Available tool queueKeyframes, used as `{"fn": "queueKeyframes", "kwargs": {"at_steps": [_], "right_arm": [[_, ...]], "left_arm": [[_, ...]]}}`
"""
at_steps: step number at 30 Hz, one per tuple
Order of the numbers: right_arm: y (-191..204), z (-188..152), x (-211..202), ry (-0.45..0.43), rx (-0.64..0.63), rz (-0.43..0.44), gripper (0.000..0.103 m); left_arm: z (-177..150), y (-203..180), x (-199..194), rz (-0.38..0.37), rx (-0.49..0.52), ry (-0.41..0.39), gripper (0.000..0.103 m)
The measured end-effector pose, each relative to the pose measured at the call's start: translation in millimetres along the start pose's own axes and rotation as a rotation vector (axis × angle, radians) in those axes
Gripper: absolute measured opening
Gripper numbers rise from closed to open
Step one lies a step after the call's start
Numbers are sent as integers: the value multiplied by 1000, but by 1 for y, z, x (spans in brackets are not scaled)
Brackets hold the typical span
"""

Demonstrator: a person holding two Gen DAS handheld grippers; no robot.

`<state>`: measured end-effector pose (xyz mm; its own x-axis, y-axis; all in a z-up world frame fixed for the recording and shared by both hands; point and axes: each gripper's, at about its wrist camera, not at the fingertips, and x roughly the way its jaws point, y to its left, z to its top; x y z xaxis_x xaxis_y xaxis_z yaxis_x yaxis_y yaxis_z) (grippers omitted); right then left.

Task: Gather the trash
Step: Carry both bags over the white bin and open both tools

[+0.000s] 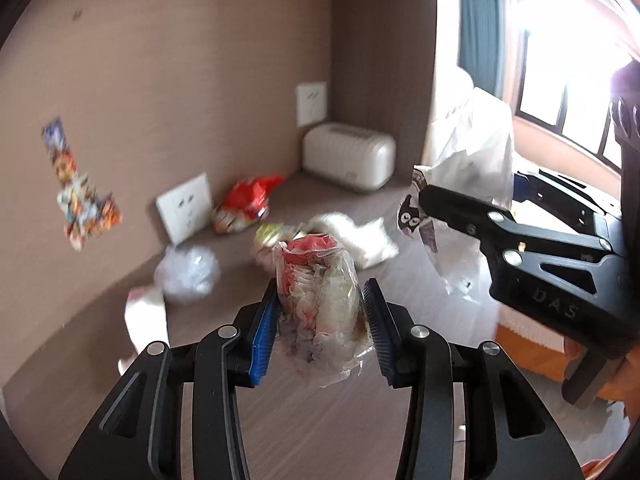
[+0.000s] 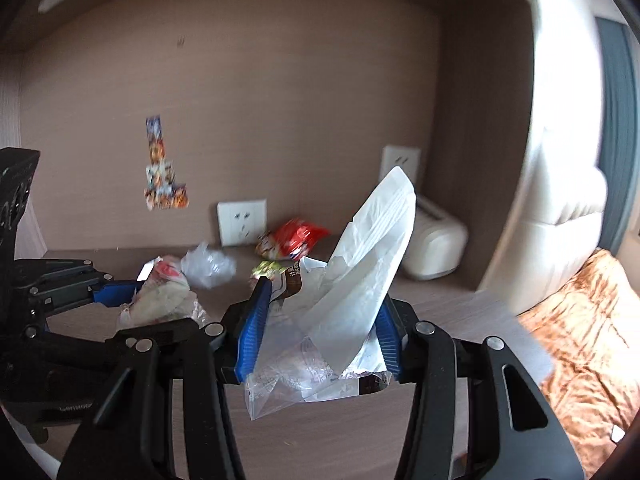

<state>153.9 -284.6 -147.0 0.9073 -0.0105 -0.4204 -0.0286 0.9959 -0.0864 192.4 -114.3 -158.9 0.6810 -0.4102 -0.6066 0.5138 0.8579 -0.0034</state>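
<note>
Left hand-held gripper (image 1: 320, 312) clamps a crumpled wrapper (image 1: 316, 300), right hand-held gripper (image 2: 320, 332) a white bag (image 2: 360, 272) — red packet (image 2: 294, 238) behind.

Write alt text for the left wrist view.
The left gripper holds a crumpled clear wrapper with red inside above a brown desk. To its right, the right gripper holds a white plastic bag. More wrappers lie behind.

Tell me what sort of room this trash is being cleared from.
Probably a bedroom or hotel room: a built-in brown wooden desk nook with white wall sockets, an orange patterned bedspread beside it, and a window with a teal curtain.
</note>
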Motion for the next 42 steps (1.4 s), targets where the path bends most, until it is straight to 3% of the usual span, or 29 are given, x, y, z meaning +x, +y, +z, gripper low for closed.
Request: {"fn": "queueKeyframes", "kwargs": {"at_steps": [11, 23, 34, 42], "right_arm": [[-59, 0, -114, -84, 35, -199, 50], [-123, -67, -198, -23, 131, -385, 50], [-168, -143, -221, 67, 217, -449, 50], [-197, -203, -199, 137, 252, -463, 50]], "left_arm": [[42, -107, -36, -130, 119, -120, 42], [25, -237, -23, -288, 228, -84, 42], [-17, -326, 12, -362, 306, -1, 42], [-64, -363, 66, -376, 338, 71, 42]]}}
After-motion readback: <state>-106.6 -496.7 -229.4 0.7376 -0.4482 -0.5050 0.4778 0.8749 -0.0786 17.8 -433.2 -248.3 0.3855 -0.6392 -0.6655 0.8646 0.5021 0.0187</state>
